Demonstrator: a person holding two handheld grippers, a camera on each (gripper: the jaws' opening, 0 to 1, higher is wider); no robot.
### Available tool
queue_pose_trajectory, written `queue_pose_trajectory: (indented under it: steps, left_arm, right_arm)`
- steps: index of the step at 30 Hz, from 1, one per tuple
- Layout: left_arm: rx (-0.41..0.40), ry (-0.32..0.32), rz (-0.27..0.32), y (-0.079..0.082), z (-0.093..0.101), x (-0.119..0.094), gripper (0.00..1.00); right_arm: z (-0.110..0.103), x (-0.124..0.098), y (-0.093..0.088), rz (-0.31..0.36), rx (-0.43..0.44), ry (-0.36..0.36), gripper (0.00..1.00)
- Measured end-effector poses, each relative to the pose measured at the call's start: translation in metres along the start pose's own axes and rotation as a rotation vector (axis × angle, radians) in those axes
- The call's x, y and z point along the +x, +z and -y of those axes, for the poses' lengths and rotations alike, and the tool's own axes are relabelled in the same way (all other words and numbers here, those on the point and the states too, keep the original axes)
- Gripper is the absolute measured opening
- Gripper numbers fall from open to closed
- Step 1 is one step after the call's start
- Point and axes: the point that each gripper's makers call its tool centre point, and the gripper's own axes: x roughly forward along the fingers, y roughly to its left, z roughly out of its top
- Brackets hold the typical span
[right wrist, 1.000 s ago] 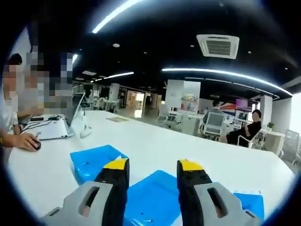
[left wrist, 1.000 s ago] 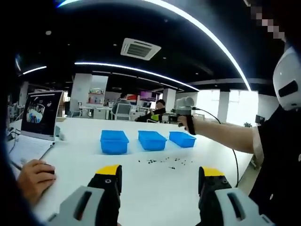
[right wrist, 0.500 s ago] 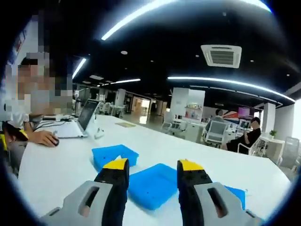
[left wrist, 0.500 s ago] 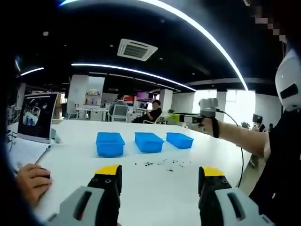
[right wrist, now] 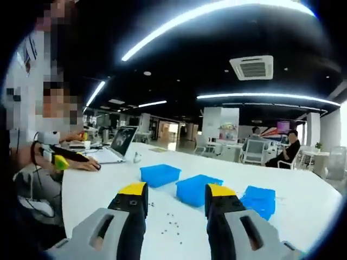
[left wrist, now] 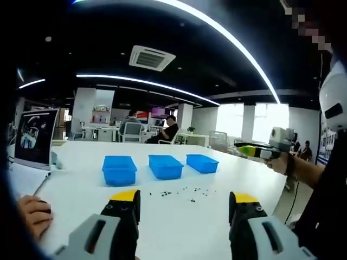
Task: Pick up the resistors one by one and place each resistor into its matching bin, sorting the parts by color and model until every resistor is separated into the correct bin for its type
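Blue plastic marks the three bins: in the left gripper view they stand in a row across the white table (left wrist: 70,179), the left bin (left wrist: 119,168), the middle bin (left wrist: 165,166) and the right bin (left wrist: 202,162), spaced apart from one another. Just in front of them, toward the camera, the resistors (left wrist: 181,193) lie scattered loose on the bare tabletop as small dark specks, too small here to tell colour bands or model. The left gripper (left wrist: 184,201) hangs above the near part of the table with its yellow-tipped jaws spread wide and nothing between them; the right gripper (right wrist: 176,195) is likewise held with its jaws apart and empty, well short of the parts, and it also appears at the right of the left gripper view, held out in the person's hand (left wrist: 277,161). A laptop (left wrist: 35,135) stands at the table's far left, with another person's hand (left wrist: 33,212) resting near it. Judging by their size, the resistors will be very light and stiff-bodied with thin leads that bend easily, and they may skid on the smooth top; it seems best to close the tips across the body of a single one lying apart from its neighbours, with a gentle squeeze.
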Motion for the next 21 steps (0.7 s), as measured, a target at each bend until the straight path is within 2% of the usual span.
queue_pose_trajectory:
  steps: [3, 7, 11, 15, 21]
  left_arm:
    - [0.002, 0.0, -0.001, 0.001, 0.0, 0.0, 0.67]
    - [0.005, -0.003, -0.002, 0.001, 0.001, 0.001, 0.67]
    - [0.008, -0.01, -0.001, 0.002, 0.004, 0.001, 0.67]
    - [0.008, -0.011, -0.001, 0.002, 0.005, 0.0, 0.67]
    - [0.004, 0.0, -0.008, -0.002, 0.002, -0.005, 0.67]
  right_arm:
    - [-0.004, -0.019, -0.005, 0.0, 0.016, -0.027, 0.42]
    - [-0.006, -0.029, -0.008, -0.01, 0.006, -0.042, 0.42]
    - [-0.006, -0.027, -0.006, -0.011, -0.004, -0.034, 0.41]
    - [-0.005, -0.021, -0.011, -0.046, 0.002, -0.002, 0.38]
    - [-0.003, -0.008, -0.023, -0.155, -0.01, 0.074, 0.38]
